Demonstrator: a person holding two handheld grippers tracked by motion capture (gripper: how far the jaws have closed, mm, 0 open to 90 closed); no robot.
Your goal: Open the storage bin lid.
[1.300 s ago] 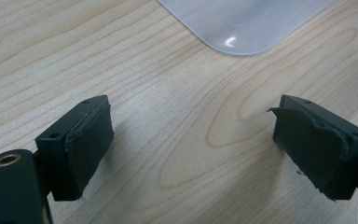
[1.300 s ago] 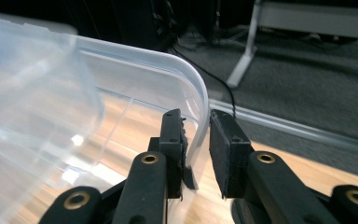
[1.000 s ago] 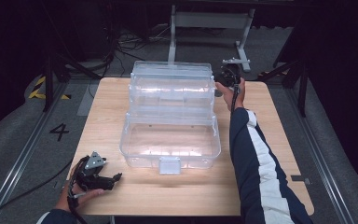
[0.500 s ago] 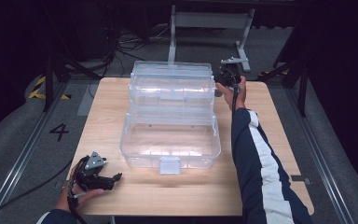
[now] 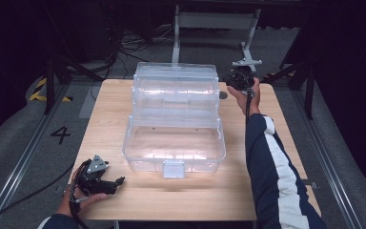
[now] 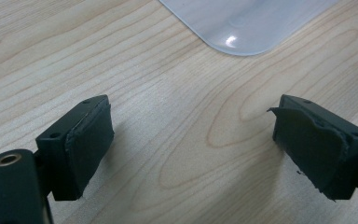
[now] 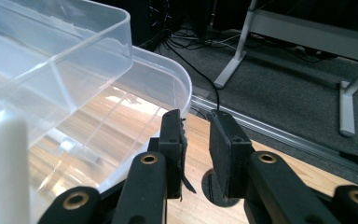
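A clear plastic tiered box point(image 5: 174, 143) stands open in the middle of the wooden table point(image 5: 267, 162), its upper trays point(image 5: 176, 83) stepped back toward the far side. My right gripper point(image 5: 234, 80) hovers by the box's far right corner point(image 7: 168, 88). Its jaws point(image 7: 193, 116) stand barely apart with nothing between them. My left gripper point(image 5: 118, 183) rests at the table's front left, open and empty. In the left gripper view its pads point(image 6: 91, 135) stand wide over bare wood, with a rounded corner of the box point(image 6: 247, 23) ahead.
A dark round disc point(image 5: 223, 95) is set in the tabletop just below the right gripper. Behind the table's far edge are a white metal stand point(image 5: 248, 52), cables and grey floor. A striped sleeve point(image 5: 271, 162) lies along the table's right side.
The right gripper has drawn slightly back and up from the box's far right corner. The left gripper and the box have not moved.
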